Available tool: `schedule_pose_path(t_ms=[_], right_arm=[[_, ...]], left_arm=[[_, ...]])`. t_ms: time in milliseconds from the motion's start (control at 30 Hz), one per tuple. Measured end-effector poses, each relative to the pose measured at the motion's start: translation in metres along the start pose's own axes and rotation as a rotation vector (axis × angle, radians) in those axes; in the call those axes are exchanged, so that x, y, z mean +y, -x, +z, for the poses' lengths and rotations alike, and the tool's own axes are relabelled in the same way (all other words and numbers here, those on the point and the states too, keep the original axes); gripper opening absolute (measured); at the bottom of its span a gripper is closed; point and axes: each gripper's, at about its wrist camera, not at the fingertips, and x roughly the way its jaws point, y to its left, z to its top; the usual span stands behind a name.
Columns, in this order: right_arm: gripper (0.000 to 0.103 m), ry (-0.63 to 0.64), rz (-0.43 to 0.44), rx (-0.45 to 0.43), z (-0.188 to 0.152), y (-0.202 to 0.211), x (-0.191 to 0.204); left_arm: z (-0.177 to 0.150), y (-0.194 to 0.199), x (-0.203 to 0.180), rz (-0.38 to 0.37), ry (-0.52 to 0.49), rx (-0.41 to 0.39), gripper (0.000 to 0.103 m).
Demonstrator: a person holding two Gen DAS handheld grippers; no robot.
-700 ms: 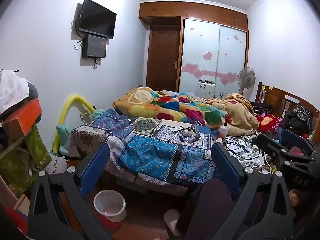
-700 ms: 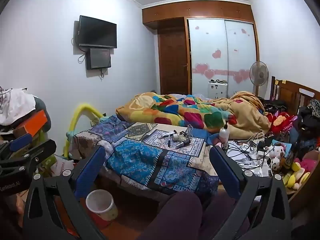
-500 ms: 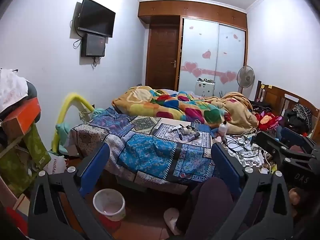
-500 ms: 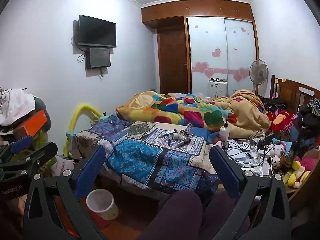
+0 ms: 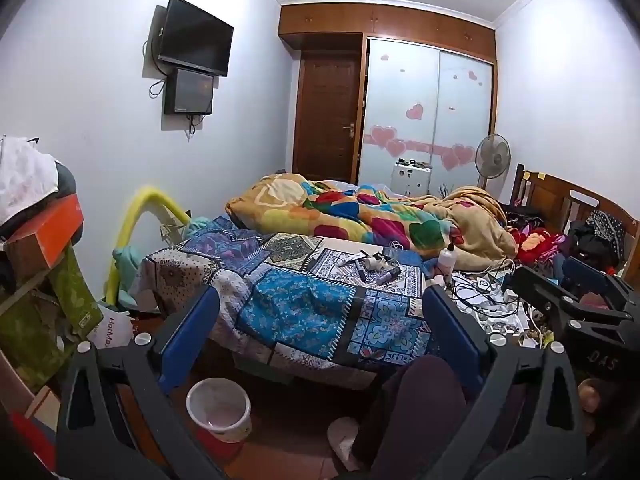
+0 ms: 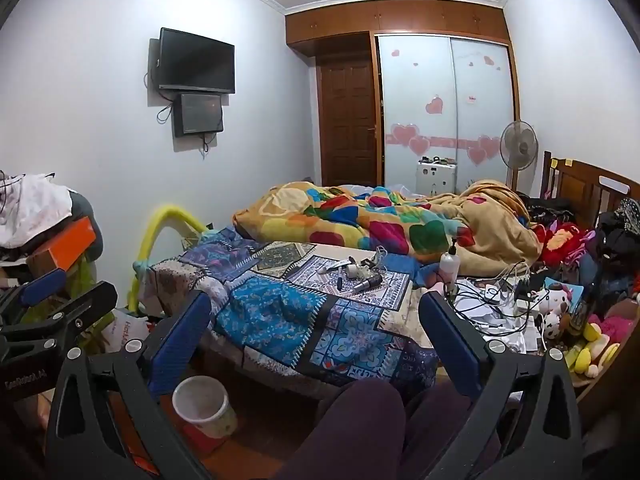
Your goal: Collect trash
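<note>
My left gripper [image 5: 320, 332] and right gripper [image 6: 316, 332]: jaws spread wide, nothing held. White round plastic waste bin [image 5: 219, 408] on floor, below and just inside my left jaw in both views. Small tubes and bottles, possibly trash [image 6: 356, 274], ahead between jaws on blue patchwork bedspread [image 6: 280, 320], well apart from fingertips.

**Two wrist views, side by side, facing the bed**

Each fisheye camera looks forward and slightly downward along its own tongs, from low at the near end of the bed [image 5: 304, 304]. The bed lies near; the wardrobe [image 6: 444, 120] stands far. Both views share bed, wall television [image 5: 196, 42], and floor bin [image 6: 202, 406]; each glimpses the other tongs at its edge.
</note>
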Motion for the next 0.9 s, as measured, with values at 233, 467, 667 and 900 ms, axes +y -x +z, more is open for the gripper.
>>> schedule_pose_path(t_ms=[233, 467, 667, 900], right_arm=[[0.103, 0.0, -0.002, -0.002, -0.0004, 0.0008, 0.0001], [0.103, 0.0, -0.002, -0.003, -0.0005, 0.0009, 0.0003], [0.103, 0.002, 0.0, -0.001, -0.001, 0.0005, 0.001], [0.103, 0.002, -0.002, -0.001, 0.001, 0.0025, 0.0029]], left_arm=[[-0.0002, 0.0009, 0.0007, -0.001, 0.004, 0.0, 0.102], [-0.0026, 0.0002, 0.0014, -0.004, 0.008, 0.0, 0.102], [-0.0026, 0.0003, 0.0019, -0.005, 0.01, 0.001, 0.102], [-0.004, 0.0008, 0.0012, -0.006, 0.012, 0.002, 0.102]])
